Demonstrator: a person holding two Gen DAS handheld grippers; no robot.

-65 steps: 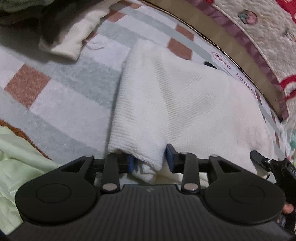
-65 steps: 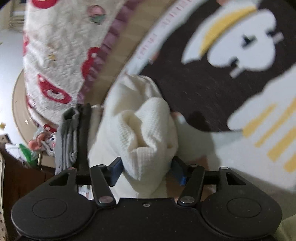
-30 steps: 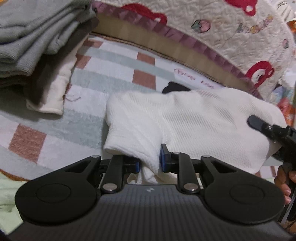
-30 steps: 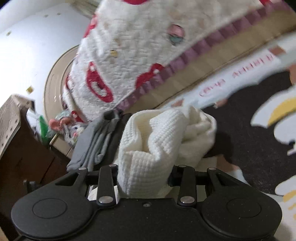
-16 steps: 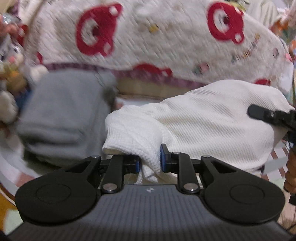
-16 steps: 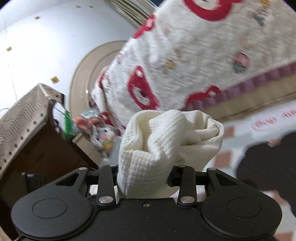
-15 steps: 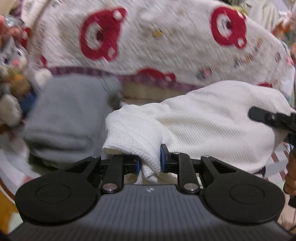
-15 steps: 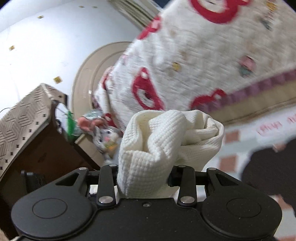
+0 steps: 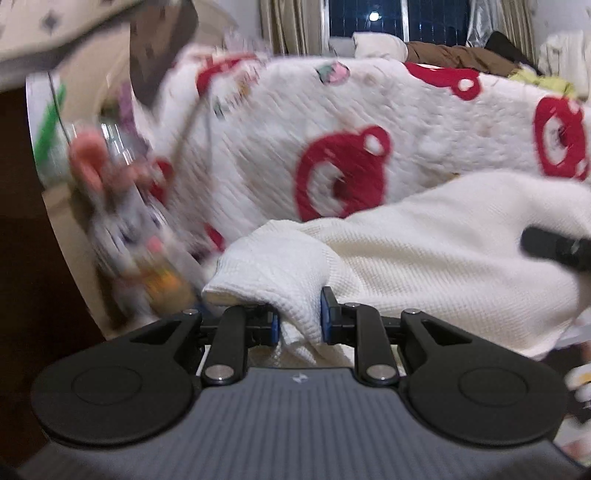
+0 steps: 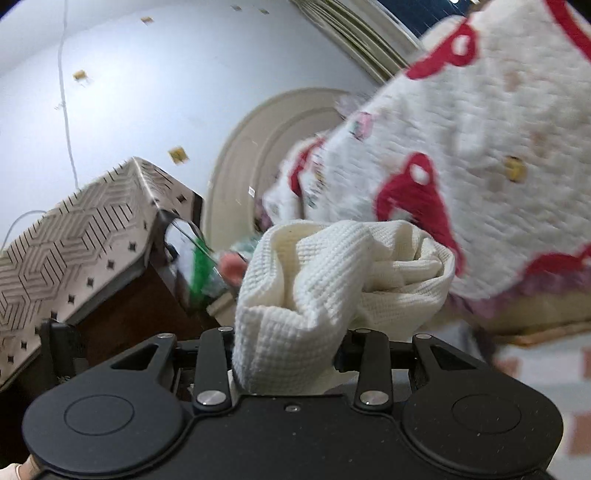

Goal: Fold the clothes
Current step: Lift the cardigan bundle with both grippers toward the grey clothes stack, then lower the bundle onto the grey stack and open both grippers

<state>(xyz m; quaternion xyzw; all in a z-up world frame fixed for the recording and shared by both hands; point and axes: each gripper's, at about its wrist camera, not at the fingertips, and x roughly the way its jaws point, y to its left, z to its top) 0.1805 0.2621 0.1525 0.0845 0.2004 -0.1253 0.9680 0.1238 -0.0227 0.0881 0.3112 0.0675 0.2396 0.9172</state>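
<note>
Left gripper (image 9: 298,325) pinched narrow on one corner, right gripper (image 10: 284,354) clamped wider on a bunched end of the cream waffle-knit garment (image 9: 424,266), slung between both before the red-patterned quilt (image 9: 369,122); likely mid-carry, next needing a level set-down.

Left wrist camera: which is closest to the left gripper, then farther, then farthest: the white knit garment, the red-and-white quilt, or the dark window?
1. White knit garment, pinched in the left gripper.
2. Red-and-white quilt, behind it.
3. Dark window, top, farthest.
</note>
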